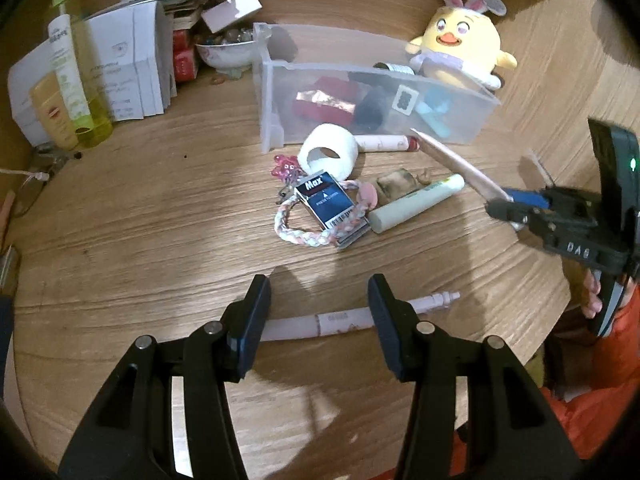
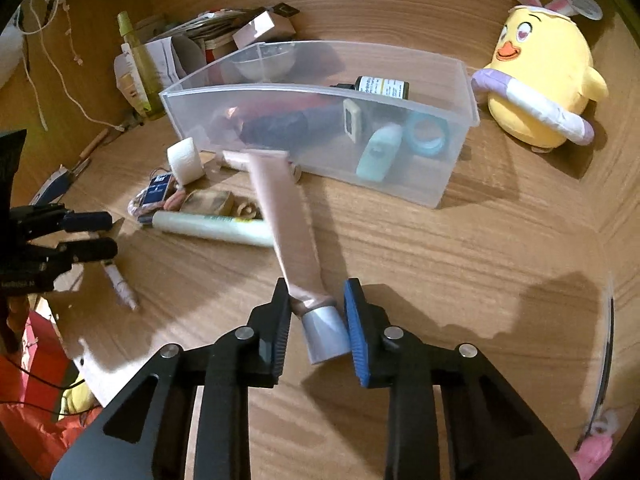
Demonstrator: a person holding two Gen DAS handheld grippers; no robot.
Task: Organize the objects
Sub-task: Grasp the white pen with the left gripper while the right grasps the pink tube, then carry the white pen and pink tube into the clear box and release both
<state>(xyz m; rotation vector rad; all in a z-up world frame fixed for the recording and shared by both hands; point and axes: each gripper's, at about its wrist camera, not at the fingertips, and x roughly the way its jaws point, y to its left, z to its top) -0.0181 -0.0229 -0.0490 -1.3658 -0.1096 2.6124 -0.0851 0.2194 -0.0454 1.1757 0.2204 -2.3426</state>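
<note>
Wood-grain tabletop (image 1: 140,248), cluttered, with one translucent plastic bin (image 2: 448,184) standing near its middle.

Right gripper (image 2: 316,300): one pink tube (image 2: 280,216) with a silver cap sits between its jaws. The left pad lies against the tube's neck; the blue right pad is at the cap, contact there not clear. The tube's far end points toward the bin's front wall. In the left wrist view the tube's tail stands clear of the table.

Left gripper (image 1: 318,300): jaws partly open, nothing held. One pale pen (image 1: 344,318) lies flat on the table across the gap between the fingers, below them.

Loose items in front of the bin, counted:
- one white tape roll (image 1: 330,152);
- one dark-blue "Max" staple box (image 1: 328,202), lying on one braided cord loop (image 1: 304,236);
- one pale-green tube (image 1: 416,202);
- one pink-and-red stick (image 1: 386,143), against the bin's front.

Inside the bin: one dark dropper bottle (image 2: 382,86), one teal tape ring (image 2: 428,132), one mint bottle (image 2: 380,152), further dark and red items indistinct.

One yellow chick plush (image 2: 544,76) with rabbit ears sits beside the bin.
</note>
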